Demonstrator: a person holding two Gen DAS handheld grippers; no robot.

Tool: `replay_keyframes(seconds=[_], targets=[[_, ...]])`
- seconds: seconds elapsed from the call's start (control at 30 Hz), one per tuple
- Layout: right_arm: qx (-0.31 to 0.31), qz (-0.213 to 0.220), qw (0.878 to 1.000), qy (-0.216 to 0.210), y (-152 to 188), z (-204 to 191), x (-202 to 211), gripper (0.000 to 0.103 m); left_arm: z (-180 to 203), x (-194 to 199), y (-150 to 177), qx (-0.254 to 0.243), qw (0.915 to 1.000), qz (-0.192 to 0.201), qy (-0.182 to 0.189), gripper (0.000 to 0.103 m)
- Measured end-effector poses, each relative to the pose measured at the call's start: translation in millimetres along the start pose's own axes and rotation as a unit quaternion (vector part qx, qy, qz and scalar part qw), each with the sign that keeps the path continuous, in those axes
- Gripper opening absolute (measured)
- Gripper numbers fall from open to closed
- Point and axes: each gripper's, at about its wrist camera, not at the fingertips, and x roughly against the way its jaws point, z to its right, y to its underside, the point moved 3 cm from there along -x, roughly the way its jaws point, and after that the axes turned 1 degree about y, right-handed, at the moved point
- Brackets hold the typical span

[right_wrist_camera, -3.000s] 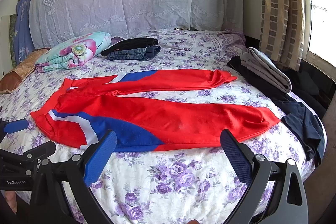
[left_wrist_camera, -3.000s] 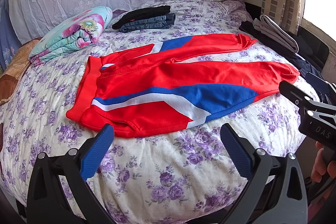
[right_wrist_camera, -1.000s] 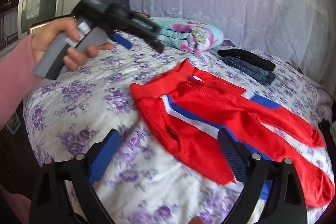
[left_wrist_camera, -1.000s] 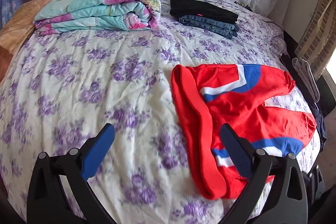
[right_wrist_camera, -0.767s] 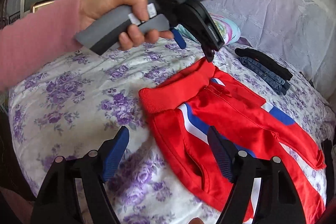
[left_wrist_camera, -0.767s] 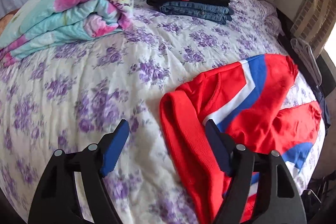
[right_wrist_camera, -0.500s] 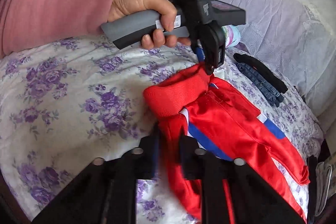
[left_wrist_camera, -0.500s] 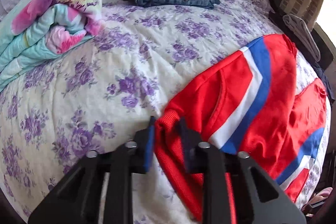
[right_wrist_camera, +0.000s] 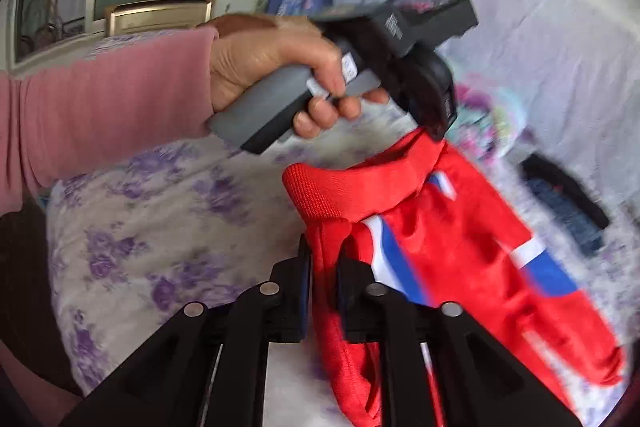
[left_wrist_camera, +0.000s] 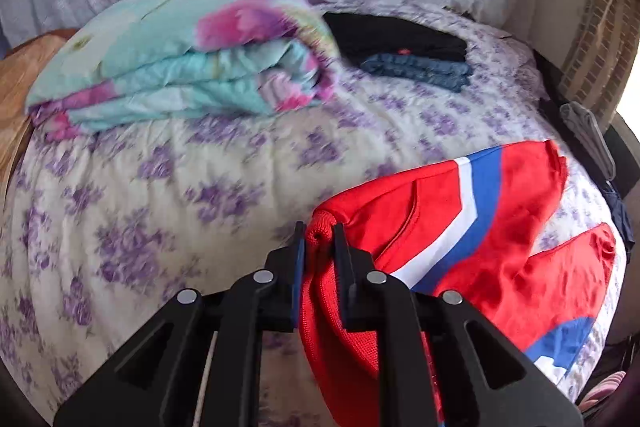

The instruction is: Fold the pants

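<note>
Left wrist view: red pants [left_wrist_camera: 472, 239] with the blue and white stripe lie on the right half of the bed [left_wrist_camera: 168, 195], legs running off toward the far right edge. Waistband [left_wrist_camera: 320, 231] is lifted off the quilt at both corners.

Left gripper [left_wrist_camera: 319, 239]: jaws nearly closed, pinching the far waistband corner, knit rib bunched between the pads. Right gripper [right_wrist_camera: 322, 263]: jaws have just been opening a little after snapping down, fabric of the near waistband corner is between them and the pads look in contact, so I read it as a grip, maybe a looser one.

Right wrist view also shows the person's left hand [right_wrist_camera: 280, 67], pink sleeve [right_wrist_camera: 104, 103], holding the other tool over the far corner; waistband is stretched between the two grips.

Step, as I judge it: both corners grasped, start of the first fold, nothing folded yet.

Next move probably needs:
- lift both corners together, keep the band taut
- carry one corner across onto the other so one leg lands on the other
- watch the right grip, slip risk if it is loose

Around: folded floral blanket [left_wrist_camera: 180, 47] at the head of the bed, stack of dark folded clothes [left_wrist_camera: 412, 51] beside it, well apart from the pants
</note>
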Motion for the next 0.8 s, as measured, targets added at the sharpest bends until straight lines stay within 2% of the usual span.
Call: replay_keyframes(seconds=[0.03, 0.07, 0.1, 0.13, 0.2, 0.23, 0.3, 0.37, 0.4, 0.47, 0.53, 0.57, 0.6, 0.63, 0.67, 0.7, 0.77, 0.8], targets=[[-0.011, -0.022, 0.999, -0.025, 5.7, -3.8, -8.2, 0.038, -11.4, -9.2, 10.0, 0.01, 0.9997, -0.014, -0.019, 0.021], [-0.021, -0.03, 0.999, -0.04, 9.3, -7.2, -6.7, 0.055, -23.7, -16.5, 19.8, 0.02, 0.9985, -0.026, -0.045, 0.024], [-0.033, -0.024, 0.998, -0.051, 11.7, -4.8, 0.8, 0.056, -32.4, -17.0, 26.6, 0.025, 0.9975, -0.03, -0.059, 0.03], [-0.041, -0.013, 0.998, -0.055, 12.6, 0.4, 9.9, 0.056, -40.3, -11.6, 30.3, 0.032, 0.9966, -0.028, -0.071, 0.03], [-0.068, 0.018, 0.997, -0.029, 15.9, 24.4, 37.8, 0.065, -46.3, 11.5, 30.9, 0.038, 0.9954, -0.003, -0.088, 0.029], [-0.088, 0.032, 0.996, -0.008, 19.1, 36.5, 53.0, 0.065, -43.3, 24.5, 29.2, 0.039, 0.9959, 0.012, -0.081, 0.032], [-0.138, 0.048, 0.989, 0.037, 27.0, 76.8, 70.7, 0.065, -24.4, 49.0, 26.0, 0.038, 0.9974, 0.037, -0.049, 0.044], [-0.203, 0.037, 0.976, 0.064, 39.7, 120.8, 73.0, 0.065, 13.6, 64.9, 26.9, 0.015, 0.9985, 0.052, 0.009, 0.053], [-0.237, 0.03, 0.969, 0.069, 48.8, 141.5, 71.0, 0.061, 32.7, 67.5, 29.5, 0.0, 0.9981, 0.052, 0.035, 0.06], [-0.288, -0.017, 0.955, 0.072, 76.7, 177.8, 55.9, 0.057, 71.1, 62.1, 43.0, -0.031, 0.9951, 0.033, 0.088, 0.066], [-0.315, -0.103, 0.941, 0.065, 115.6, 183.2, 36.8, 0.057, 96.3, 44.8, 63.8, -0.05, 0.9917, -0.015, 0.117, 0.066], [-0.317, -0.128, 0.938, 0.051, 130.3, 178.7, 32.3, 0.057, 104.2, 31.2, 78.9, -0.057, 0.989, -0.051, 0.126, 0.066], [-0.299, -0.114, 0.946, 0.046, 137.4, 171.2, 41.7, 0.056, 107.6, 19.6, 94.9, -0.063, 0.9865, -0.086, 0.124, 0.065], [-0.273, -0.121, 0.953, 0.045, 140.1, 165.0, 51.0, 0.056, 107.9, 13.1, 107.4, -0.076, 0.9859, -0.1, 0.111, 0.065], [-0.257, -0.134, 0.956, 0.04, 141.3, 164.6, 55.9, 0.056, 110.1, 19.1, 113.2, -0.11, 0.9863, -0.079, 0.093, 0.066], [-0.252, -0.139, 0.957, 0.035, 141.1, 166.6, 64.0, 0.056, 111.7, 24.3, 115.1, -0.136, 0.9837, -0.085, 0.08, 0.066], [-0.254, -0.13, 0.958, 0.029, 136.5, 176.8, 78.7, 0.057, 105.7, 36.0, 106.4, -0.129, 0.9848, -0.088, 0.077, 0.066], [-0.254, -0.118, 0.96, 0.032, 131.0, 182.1, 82.7, 0.061, 102.1, 42.6, 99.4, -0.119, 0.9865, -0.078, 0.08, 0.067]])
